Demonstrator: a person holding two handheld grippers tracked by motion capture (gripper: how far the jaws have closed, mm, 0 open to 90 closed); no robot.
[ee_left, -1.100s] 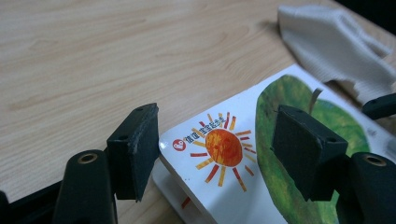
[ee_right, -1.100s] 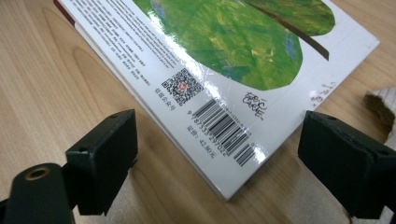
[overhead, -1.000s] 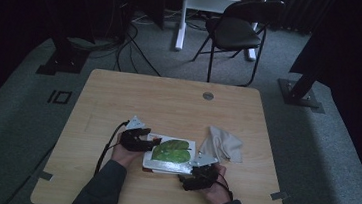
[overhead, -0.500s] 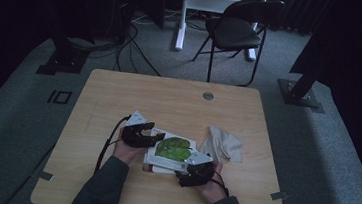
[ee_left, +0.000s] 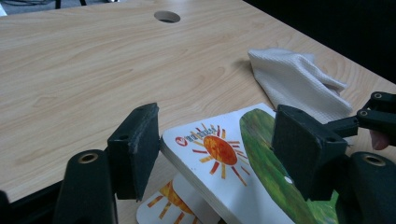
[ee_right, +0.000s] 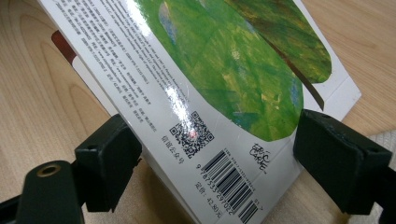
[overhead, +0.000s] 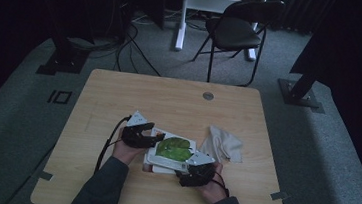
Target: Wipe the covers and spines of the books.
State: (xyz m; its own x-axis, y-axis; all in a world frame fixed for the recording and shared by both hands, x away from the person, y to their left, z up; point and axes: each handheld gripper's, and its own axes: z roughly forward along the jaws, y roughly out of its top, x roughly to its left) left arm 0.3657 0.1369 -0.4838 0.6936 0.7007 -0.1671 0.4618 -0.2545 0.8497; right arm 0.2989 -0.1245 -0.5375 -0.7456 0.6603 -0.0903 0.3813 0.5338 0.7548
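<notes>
The book (ee_right: 201, 93) shows its back cover — a QR code (ee_right: 191, 134), a barcode (ee_right: 229, 184) with digits starting 9 787 (the rest blurs) and "ERIC CARLE" beside the green leaf — the small print is unreadable.

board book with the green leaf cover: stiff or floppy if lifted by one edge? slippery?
The board book is probably stiff: its thick page edges show no sag where it lies tilted on another book. The glossy back cover throws glare, so it may slide against claw pads. Likely heavy for its size.
</notes>
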